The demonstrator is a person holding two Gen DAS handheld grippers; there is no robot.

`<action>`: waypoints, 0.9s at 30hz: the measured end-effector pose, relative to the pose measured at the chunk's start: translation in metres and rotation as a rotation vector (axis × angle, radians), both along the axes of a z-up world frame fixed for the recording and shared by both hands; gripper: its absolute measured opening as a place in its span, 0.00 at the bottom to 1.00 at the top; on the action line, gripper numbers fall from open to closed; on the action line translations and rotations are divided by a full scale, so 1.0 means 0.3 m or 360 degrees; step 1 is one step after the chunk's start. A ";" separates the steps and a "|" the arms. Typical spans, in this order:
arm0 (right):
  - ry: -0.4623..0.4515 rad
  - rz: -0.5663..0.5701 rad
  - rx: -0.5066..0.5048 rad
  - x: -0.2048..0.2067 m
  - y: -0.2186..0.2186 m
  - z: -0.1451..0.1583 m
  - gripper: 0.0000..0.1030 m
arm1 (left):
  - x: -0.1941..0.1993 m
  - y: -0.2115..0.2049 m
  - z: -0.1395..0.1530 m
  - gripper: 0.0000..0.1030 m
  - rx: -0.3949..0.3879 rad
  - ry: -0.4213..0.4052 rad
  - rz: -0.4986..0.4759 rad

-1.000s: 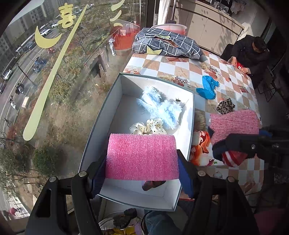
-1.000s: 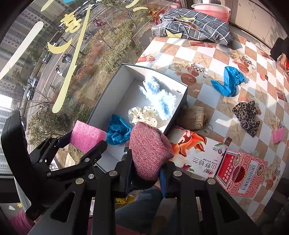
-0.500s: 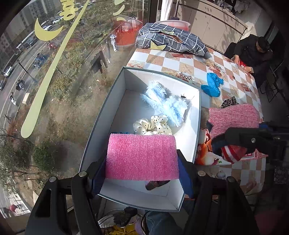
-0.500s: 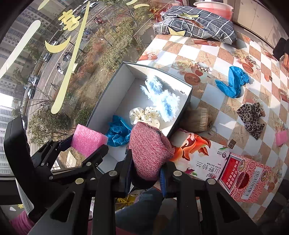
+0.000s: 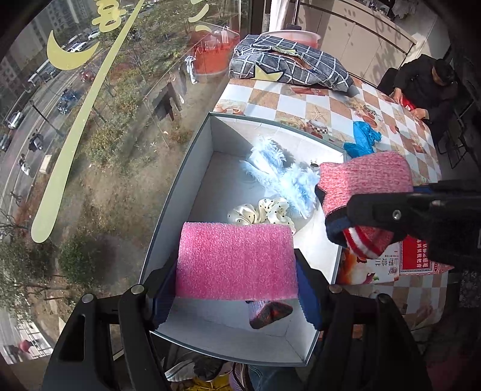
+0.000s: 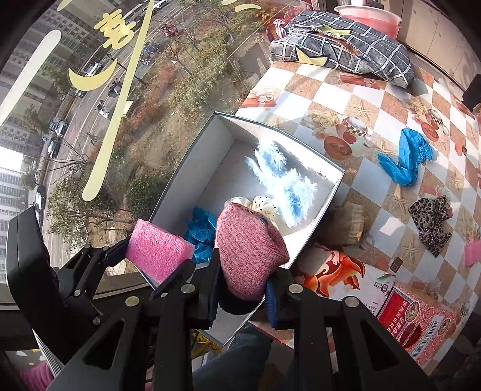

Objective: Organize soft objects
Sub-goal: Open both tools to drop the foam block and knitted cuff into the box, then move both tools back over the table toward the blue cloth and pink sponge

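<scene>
Swinging in from the table, our right gripper (image 6: pixel 242 288), clamped tight on a pink knit sock (image 6: pixel 249 243), now hangs over the box (image 5: pixel 192 156), where our left gripper (image 5: pixel 237 288) pinches a pink sponge (image 5: pixel 236 261); we should lower both before letting go.

**Around the Table**

A checked tablecloth (image 6: pixel 330 96) covered the table. At its far end lay a grey plaid cushion (image 6: pixel 345 45) with a pink basin (image 6: pixel 369 15) behind it. A red printed carton (image 6: pixel 421 318) sat at the near edge. A seated person (image 5: pixel 427 84) in dark clothes was at the far corner. Through the window (image 5: pixel 75 150) beside the table, a street with cars (image 5: pixel 63 99) and trees showed below.
</scene>
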State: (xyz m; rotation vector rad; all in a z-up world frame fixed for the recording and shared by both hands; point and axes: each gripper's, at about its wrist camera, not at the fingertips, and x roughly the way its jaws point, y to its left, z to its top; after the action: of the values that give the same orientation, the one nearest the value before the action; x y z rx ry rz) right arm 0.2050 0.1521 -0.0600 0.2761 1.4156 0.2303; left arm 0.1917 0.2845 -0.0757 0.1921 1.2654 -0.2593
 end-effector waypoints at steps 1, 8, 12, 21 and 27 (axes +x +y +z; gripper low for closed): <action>0.0001 0.0003 0.0000 0.004 0.003 -0.002 0.25 | -0.001 0.000 0.002 0.71 0.0001 -0.0010 -0.0004; 0.0024 0.0008 0.0003 0.022 0.014 -0.010 0.41 | 0.000 -0.002 0.000 0.77 -0.0012 -0.0016 -0.0009; 0.0009 -0.0010 0.0024 0.027 0.003 0.002 0.76 | 0.001 0.013 0.003 0.90 -0.0074 -0.0018 0.0039; 0.0071 -0.0082 0.0017 0.022 -0.058 -0.005 1.00 | 0.025 0.018 0.016 1.00 -0.0145 -0.0058 0.0105; 0.0066 -0.0137 -0.0007 0.010 -0.106 0.011 1.00 | 0.025 0.008 0.022 1.00 -0.0187 -0.0023 0.0105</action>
State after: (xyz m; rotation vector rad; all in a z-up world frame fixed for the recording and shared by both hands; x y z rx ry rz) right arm 0.2079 0.1202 -0.0567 0.3395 1.4413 0.1515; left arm 0.1993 0.2869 -0.0692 0.0515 1.2362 -0.2740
